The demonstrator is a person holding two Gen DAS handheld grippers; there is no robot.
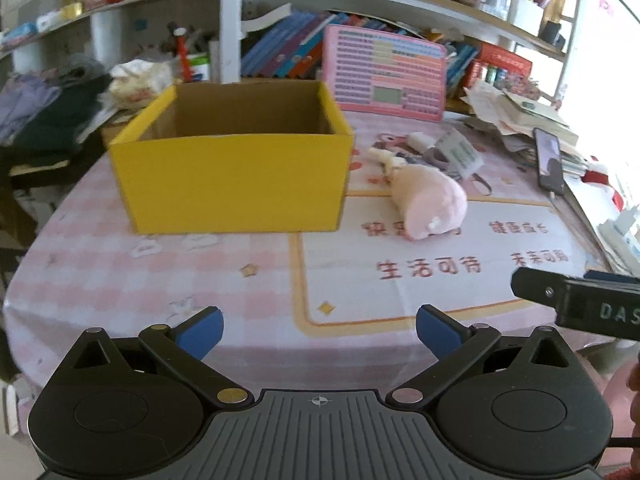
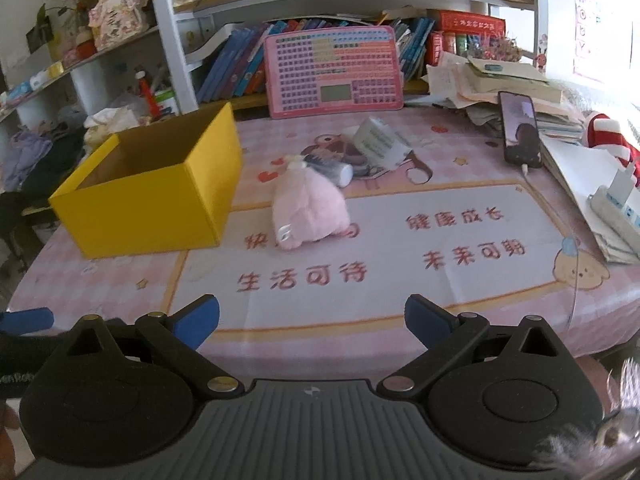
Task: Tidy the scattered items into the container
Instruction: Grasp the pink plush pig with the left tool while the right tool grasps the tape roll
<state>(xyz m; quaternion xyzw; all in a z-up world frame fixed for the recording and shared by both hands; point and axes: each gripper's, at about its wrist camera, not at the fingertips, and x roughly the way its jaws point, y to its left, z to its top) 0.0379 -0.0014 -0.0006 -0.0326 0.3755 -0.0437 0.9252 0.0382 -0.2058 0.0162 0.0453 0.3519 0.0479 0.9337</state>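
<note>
- We hold both tools low over the near edge of the tabletop (image 2: 460, 280); the left hand-held gripper (image 1: 320, 332) and the right hand-held gripper (image 2: 312, 322) each have their blue pads spread wide, with nothing between them.
- The yellow box (image 1: 236, 184) stands open-topped on the left part of the tabletop; no contents show over its rim.
- The pink plush (image 2: 306, 212) lies just right of the box, near it but apart.
- From the right gripper the plush is almost straight ahead; from the left one it lies ahead and off to the right (image 1: 430, 204).
- Its long axis runs roughly away from us, narrow tied end toward the shelves.
- We judge the right hand better lined up: reach forward and close across the plush's width.
- Behind it lie a small tube (image 2: 334, 168) and a white packet (image 2: 380, 142), farther off, touching or overlapping; we cannot tell which.
</note>
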